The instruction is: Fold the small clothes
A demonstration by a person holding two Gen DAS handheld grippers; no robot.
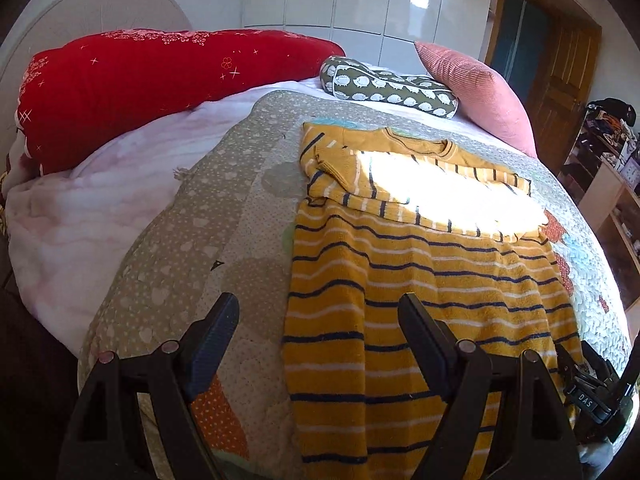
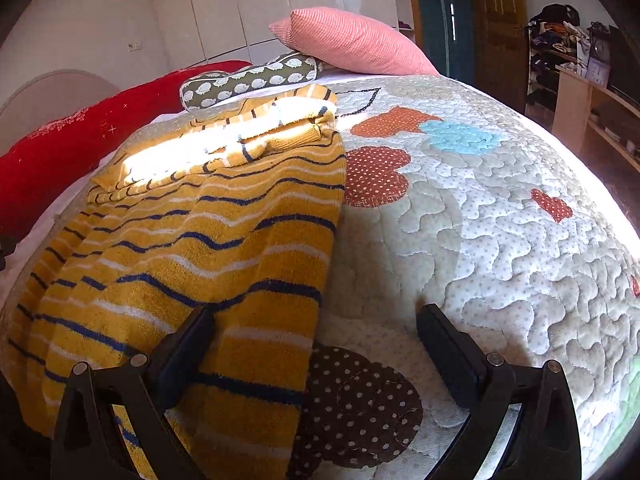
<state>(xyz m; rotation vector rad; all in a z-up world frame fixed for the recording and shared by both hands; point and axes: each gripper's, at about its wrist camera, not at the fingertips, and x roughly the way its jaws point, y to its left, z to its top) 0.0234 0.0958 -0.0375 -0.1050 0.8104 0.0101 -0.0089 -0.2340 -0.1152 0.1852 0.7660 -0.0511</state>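
A mustard sweater (image 1: 420, 280) with navy and white stripes lies flat on the quilt (image 1: 200, 240), collar at the far end and both sleeves folded across the chest. My left gripper (image 1: 316, 312) stands open low over its near left edge, one finger over the quilt and the other over the knit. In the right wrist view my right gripper (image 2: 316, 316) is open wide and straddles the sweater's (image 2: 200, 240) right edge, nothing pinched between its pads. The right gripper's black body (image 1: 590, 394) shows at the sweater's lower right corner.
A red bolster (image 1: 140, 88), a green patterned cushion (image 1: 392, 88) and a pink pillow (image 1: 480, 92) line the head of the bed. A pale pink blanket (image 1: 80, 208) lies left of the quilt. Bare quilt (image 2: 480, 220) spreads right of the sweater. Cluttered shelves (image 2: 592, 92) stand beyond the bed's right side.
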